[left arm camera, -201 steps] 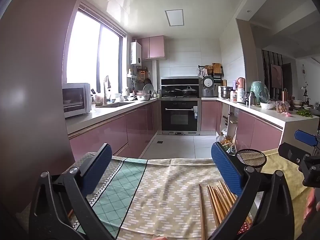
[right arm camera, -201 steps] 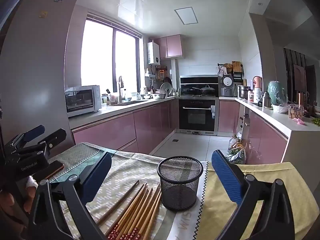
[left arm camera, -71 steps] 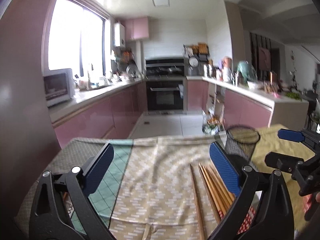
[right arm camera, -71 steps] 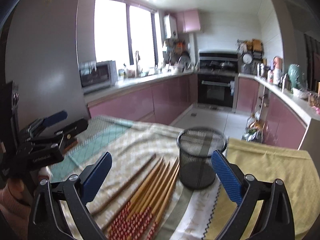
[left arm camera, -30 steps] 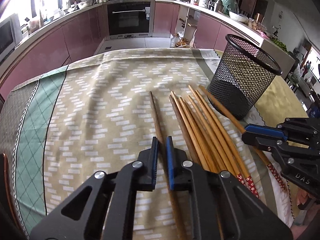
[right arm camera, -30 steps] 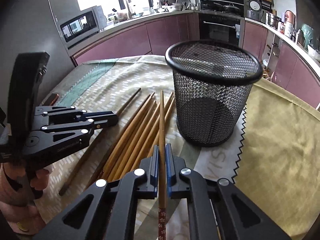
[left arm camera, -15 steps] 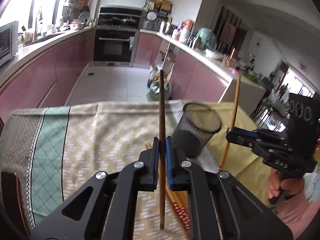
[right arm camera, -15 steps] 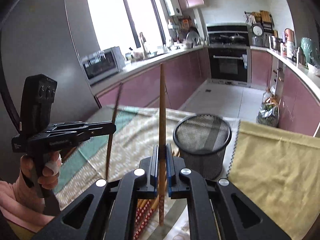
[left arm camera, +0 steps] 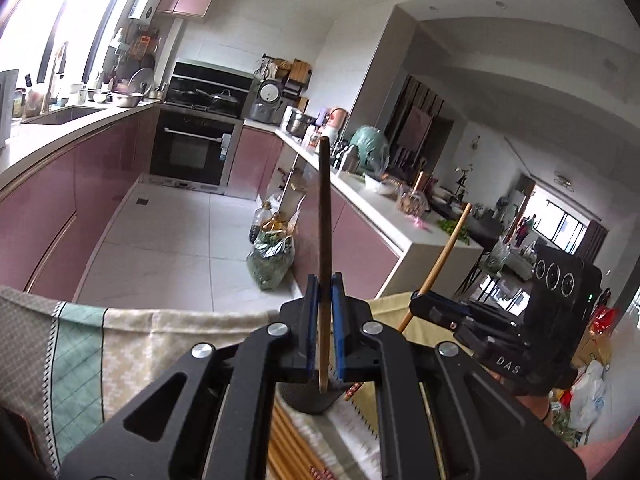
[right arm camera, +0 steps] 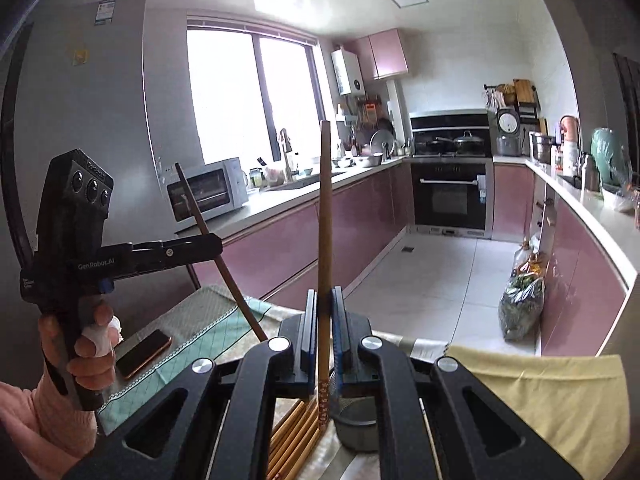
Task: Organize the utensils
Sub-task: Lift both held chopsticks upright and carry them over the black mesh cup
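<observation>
My left gripper is shut on a dark brown chopstick and holds it upright above the table. My right gripper is shut on a light wooden chopstick with a red patterned end, also upright. Each gripper shows in the other's view: the right gripper with its tilted chopstick, the left gripper with its tilted chopstick. The black mesh holder stands just below the grippers, mostly hidden by them; its base shows in the left view. Several more chopsticks lie on the cloth beside it.
The table carries a patterned cloth with a green band and a yellow cloth. A phone lies at the table's left edge. Beyond the far edge is the kitchen floor with a bag of greens and pink cabinets.
Both grippers closed on chopsticks lying on the cloth, then lifted them upright. Over the last half second both rose and moved nearer the holder, which is now mostly hidden beneath them.
</observation>
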`<state>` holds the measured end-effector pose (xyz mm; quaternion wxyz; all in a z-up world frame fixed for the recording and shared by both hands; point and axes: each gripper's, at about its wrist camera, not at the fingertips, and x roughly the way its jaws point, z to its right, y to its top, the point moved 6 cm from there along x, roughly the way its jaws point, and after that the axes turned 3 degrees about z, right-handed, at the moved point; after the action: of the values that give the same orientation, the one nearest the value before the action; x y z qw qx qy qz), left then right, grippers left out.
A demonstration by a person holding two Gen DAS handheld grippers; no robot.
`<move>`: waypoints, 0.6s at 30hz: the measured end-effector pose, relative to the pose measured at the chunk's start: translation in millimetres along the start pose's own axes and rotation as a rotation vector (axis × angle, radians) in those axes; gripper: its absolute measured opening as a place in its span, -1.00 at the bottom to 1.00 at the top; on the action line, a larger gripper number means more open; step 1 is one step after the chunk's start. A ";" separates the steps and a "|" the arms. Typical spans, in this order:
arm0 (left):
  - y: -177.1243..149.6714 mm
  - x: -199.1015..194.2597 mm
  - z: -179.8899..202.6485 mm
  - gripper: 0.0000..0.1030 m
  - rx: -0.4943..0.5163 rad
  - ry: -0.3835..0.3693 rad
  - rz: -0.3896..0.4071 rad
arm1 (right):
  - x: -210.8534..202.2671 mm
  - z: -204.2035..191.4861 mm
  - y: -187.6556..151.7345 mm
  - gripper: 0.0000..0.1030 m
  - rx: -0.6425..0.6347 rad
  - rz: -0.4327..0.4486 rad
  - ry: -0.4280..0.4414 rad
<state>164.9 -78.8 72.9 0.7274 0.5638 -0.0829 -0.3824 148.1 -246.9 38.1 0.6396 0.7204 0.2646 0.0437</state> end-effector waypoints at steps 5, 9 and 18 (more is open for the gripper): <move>10.3 23.6 16.3 -0.86 0.040 -0.023 -0.011 | 4.1 12.9 12.1 -0.89 -0.005 0.009 -0.027; -4.9 51.2 21.0 -0.86 0.069 -0.007 -0.089 | 17.4 23.1 4.9 -0.89 -0.004 -0.027 -0.050; -56.9 105.4 6.7 -0.86 0.109 0.029 -0.272 | 65.9 35.0 -37.6 -0.89 0.034 -0.211 -0.045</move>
<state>208.0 -156.4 -7.7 0.6382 0.6139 -0.0159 -0.4642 206.3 -248.0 -21.9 0.6341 0.7002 0.3252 -0.0447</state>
